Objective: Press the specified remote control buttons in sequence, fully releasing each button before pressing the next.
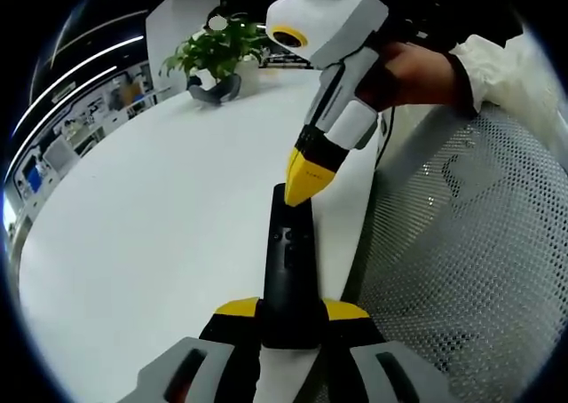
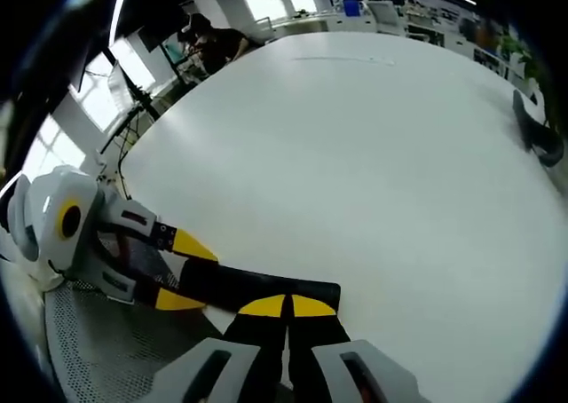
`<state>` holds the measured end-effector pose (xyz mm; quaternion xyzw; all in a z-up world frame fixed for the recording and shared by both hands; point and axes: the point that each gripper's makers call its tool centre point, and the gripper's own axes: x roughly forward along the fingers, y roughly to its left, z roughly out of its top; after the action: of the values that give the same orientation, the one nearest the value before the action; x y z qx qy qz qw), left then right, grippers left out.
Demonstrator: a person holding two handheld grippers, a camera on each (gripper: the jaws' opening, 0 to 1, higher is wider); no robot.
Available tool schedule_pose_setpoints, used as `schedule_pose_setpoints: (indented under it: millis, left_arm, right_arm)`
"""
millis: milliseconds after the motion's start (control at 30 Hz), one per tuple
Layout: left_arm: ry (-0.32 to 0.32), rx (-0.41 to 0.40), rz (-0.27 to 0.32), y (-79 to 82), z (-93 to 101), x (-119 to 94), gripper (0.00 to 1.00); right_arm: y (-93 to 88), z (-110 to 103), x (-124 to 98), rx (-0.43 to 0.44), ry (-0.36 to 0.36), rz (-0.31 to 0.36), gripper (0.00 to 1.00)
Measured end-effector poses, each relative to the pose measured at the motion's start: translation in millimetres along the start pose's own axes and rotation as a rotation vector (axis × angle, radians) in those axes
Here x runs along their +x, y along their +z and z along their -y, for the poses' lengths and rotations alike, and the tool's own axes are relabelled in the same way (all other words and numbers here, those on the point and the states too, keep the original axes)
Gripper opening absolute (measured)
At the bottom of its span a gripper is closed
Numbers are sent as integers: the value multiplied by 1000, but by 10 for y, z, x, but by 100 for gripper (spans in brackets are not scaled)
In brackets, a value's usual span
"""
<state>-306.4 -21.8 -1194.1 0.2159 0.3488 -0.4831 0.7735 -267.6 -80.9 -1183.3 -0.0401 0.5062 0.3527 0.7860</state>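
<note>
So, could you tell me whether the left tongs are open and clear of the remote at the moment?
No: in the left gripper view, the left tongs are closed on the near end of the black remote.

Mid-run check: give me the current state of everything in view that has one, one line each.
remote control: black, lying over the table's edge, clamped at its near end.
left hand-held gripper: shut on the remote control.
right hand-held gripper: shut, yellow tips together on the remote's far end.
table: white, bare in the middle.
potted plant: upright at the far end of the table.
headset: dark, resting beside the plant.
</note>
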Motion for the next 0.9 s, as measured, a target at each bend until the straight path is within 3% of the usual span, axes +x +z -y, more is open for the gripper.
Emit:
schedule_pose_setpoints:
  millis: [267, 900]
  left_arm:
    - [2, 0, -1, 1, -5, 0, 25]
    - [4, -1, 0, 1, -6, 0, 25]
  right_arm:
    - [2, 22, -3, 61, 13, 13, 0]
    - [11, 2, 0, 44, 1, 24, 0]
